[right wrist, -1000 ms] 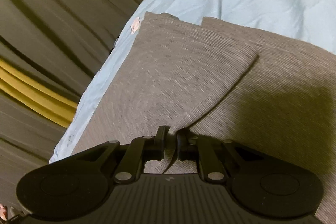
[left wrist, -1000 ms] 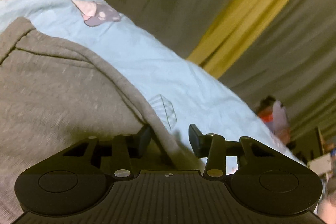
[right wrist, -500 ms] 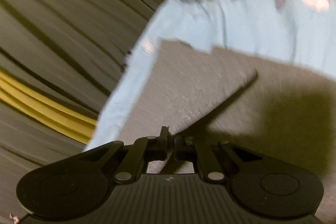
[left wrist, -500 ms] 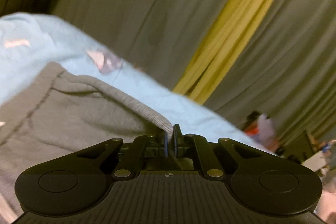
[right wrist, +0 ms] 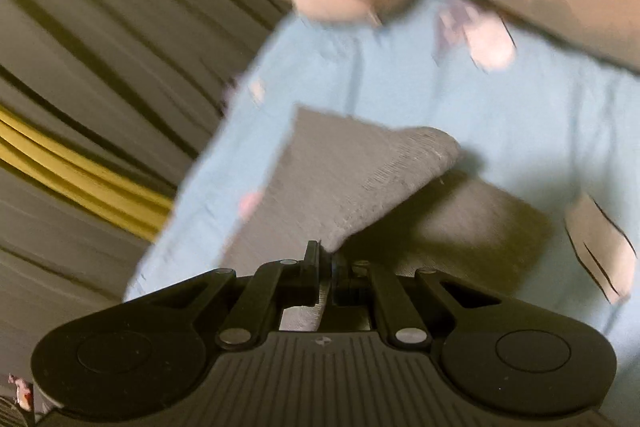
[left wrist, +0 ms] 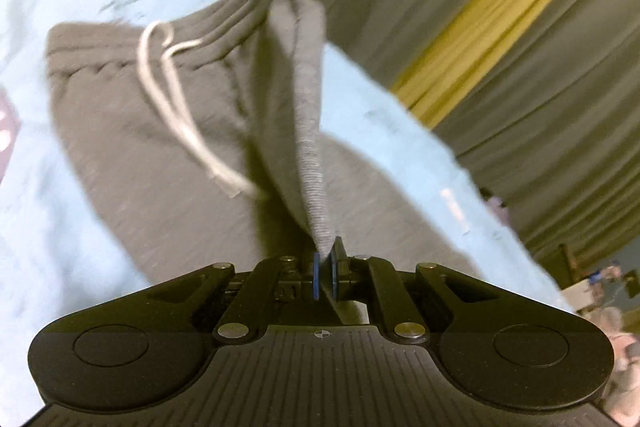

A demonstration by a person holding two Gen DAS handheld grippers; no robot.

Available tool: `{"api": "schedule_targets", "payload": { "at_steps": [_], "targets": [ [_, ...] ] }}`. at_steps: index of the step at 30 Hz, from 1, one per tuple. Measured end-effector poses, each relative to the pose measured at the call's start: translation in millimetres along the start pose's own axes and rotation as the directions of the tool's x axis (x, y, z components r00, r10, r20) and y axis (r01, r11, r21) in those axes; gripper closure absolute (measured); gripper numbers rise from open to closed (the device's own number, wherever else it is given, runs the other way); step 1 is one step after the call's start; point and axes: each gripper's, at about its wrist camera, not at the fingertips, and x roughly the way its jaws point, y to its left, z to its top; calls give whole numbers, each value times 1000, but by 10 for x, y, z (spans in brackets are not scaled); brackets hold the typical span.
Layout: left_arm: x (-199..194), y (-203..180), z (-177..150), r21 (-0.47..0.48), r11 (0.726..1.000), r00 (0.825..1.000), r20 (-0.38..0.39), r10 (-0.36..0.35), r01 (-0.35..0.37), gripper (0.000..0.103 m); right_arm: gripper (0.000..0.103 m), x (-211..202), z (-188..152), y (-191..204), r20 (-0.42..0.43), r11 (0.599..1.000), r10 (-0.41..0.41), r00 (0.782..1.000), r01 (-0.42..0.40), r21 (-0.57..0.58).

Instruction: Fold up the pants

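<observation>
Since a second ago: left gripper (left wrist: 325,269) closed on pants (left wrist: 168,155) waistband, lifting.
Right gripper (right wrist: 325,263): pinching leg hem, raised.
Means: fold underway.

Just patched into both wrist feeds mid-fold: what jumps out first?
The grey pants dominate both views, spread on a light blue sheet. In the left wrist view the left tongs are shut on a raised ribbed edge, with a white drawstring dangling near the waistband. In the right wrist view the right tongs pinch a lifted cuff; a yellow curtain stripe glows behind.
</observation>
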Motion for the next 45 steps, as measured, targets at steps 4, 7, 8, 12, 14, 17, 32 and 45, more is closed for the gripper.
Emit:
{"api": "schedule_targets", "payload": {
  "at_steps": [4, 7, 8, 12, 14, 17, 32, 45],
  "targets": [
    [47, 17, 78, 4, 999, 999, -9, 35, -35, 84, 98, 69, 83, -49, -78, 1000, -26, 997, 25, -5],
    [43, 2, 147, 12, 997, 996, 51, 80, -80, 50, 95, 102, 126, 43, -80, 993, -45, 996, 36, -112],
    [40, -9, 192, 14, 995, 992, 74, 101, -102, 41, 92, 145, 109, 70, -83, 987, -63, 995, 50, -152],
    [100, -146, 392, 83, 984, 981, 123, 149, -160, 24, 52, 401, 82, 97, -133, 984, -67, 989, 43, -175],
    [181, -250, 428, 146, 972, 978, 125, 168, -186, 9, 51, 436, 88, 66, -131, 988, -39, 991, 19, -153],
    [343, -386, 431, 234, 940, 966, 131, 221, -247, 8, 48, 455, 137, 50, -113, 989, -49, 992, 33, -143],
    [734, -216, 575, 140, 961, 971, 17, 237, -237, 95, 97, 443, 267, 72, -57, 960, -93, 994, 74, -271],
    [222, 682, 78, -45, 972, 972, 21, 233, -232, 90, 97, 419, 114, -228, -91, 921, -174, 980, 130, -368]
  ]
}}
